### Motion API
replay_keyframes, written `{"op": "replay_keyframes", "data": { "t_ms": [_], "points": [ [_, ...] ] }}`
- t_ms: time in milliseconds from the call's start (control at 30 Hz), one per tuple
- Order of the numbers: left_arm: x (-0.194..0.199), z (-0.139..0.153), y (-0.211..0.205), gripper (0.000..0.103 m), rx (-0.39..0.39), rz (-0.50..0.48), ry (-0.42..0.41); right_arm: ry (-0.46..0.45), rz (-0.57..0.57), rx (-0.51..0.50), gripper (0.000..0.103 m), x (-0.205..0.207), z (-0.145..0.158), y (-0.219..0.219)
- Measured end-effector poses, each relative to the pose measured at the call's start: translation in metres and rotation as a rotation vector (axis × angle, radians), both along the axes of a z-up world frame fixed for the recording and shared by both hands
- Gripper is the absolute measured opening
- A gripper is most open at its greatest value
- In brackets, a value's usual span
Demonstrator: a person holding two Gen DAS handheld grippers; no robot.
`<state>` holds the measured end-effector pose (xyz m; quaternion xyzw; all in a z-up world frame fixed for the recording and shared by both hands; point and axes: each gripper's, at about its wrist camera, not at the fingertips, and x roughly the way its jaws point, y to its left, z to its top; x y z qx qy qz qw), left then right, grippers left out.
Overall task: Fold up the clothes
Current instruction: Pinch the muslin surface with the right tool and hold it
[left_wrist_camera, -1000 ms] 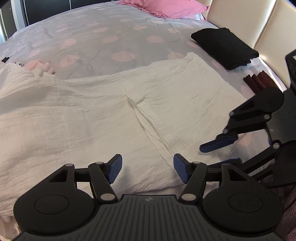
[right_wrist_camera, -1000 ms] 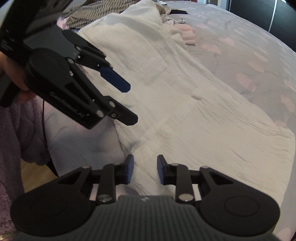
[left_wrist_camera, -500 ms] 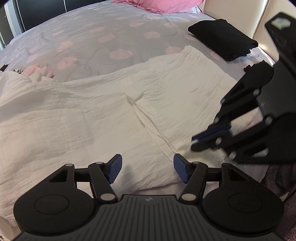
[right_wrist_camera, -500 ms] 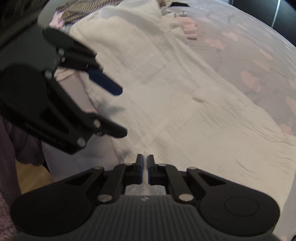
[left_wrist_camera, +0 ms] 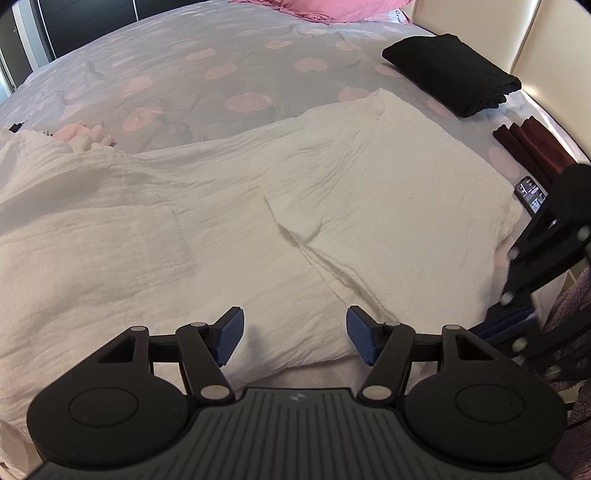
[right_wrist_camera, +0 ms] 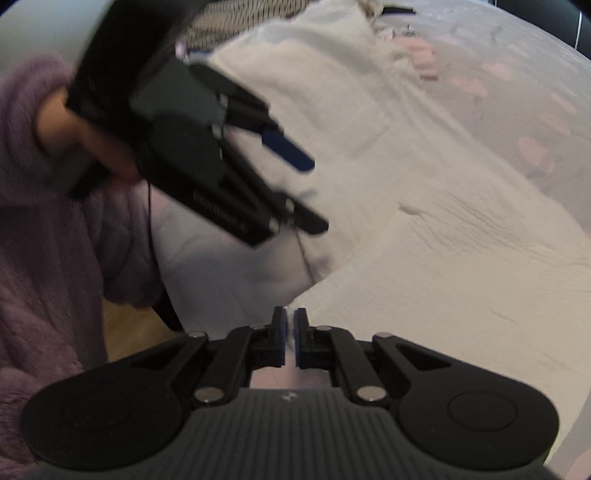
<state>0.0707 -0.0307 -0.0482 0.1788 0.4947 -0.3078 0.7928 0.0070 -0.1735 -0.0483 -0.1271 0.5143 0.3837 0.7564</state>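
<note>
While your right tool (right_wrist_camera: 290, 338) sat pinched shut on the near edge of the white garment (right_wrist_camera: 424, 229), a sliver of pale cloth showed between its blue pads (right_wrist_camera: 281, 341); those jaws had just been closing, and the fabric was caught in them. Your left tool (left_wrist_camera: 294, 334) stood open, its pads hanging just above the garment's near hem with nothing between them.

From the left wrist view you could see the garment (left_wrist_camera: 258, 221) spread across the bed (left_wrist_camera: 221, 66), one panel folded over on the right side with its layered edge running toward the tool. That view alone showed the folded black cloth (left_wrist_camera: 452, 74) near the cream headboard (left_wrist_camera: 480, 26), the dark red cloth (left_wrist_camera: 532, 146) at the bed's edge, a pink pillow (left_wrist_camera: 332, 9) at the far end, and a small pink and white item (left_wrist_camera: 86, 134) behind the garment's left shoulder. The right tool appeared there only as blurred black links at the right border, hiding the garment's corner.

From the right wrist view you saw what the other missed: your hand (right_wrist_camera: 79, 136) in a fuzzy purple sleeve (right_wrist_camera: 48, 240) holding the left tool, blurred and blocking part of the garment, a striped fabric (right_wrist_camera: 229, 16) beyond it, and wooden floor (right_wrist_camera: 129, 328) beside the bed.
</note>
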Motion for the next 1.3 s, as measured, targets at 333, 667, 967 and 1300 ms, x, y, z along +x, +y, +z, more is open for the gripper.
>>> {"op": "replay_keyframes", "data": {
  "t_ms": [333, 667, 967, 1300],
  "points": [
    [0.005, -0.003, 0.002, 0.060, -0.034, -0.004, 0.028, -0.020, -0.075, 0.006, 0.037, 0.004, -0.005, -0.010],
    [0.018, -0.002, -0.004, 0.060, -0.026, 0.040, 0.008, -0.087, -0.098, -0.156, 0.054, -0.018, -0.018, 0.023],
    [0.025, -0.004, -0.009, 0.060, -0.013, 0.018, 0.002, -0.038, -0.172, -0.223, 0.036, -0.004, -0.044, 0.028],
    [0.053, -0.006, -0.011, 0.060, -0.086, 0.098, 0.057, 0.022, -0.169, -0.173, 0.018, -0.004, -0.017, 0.000]
  ]
}}
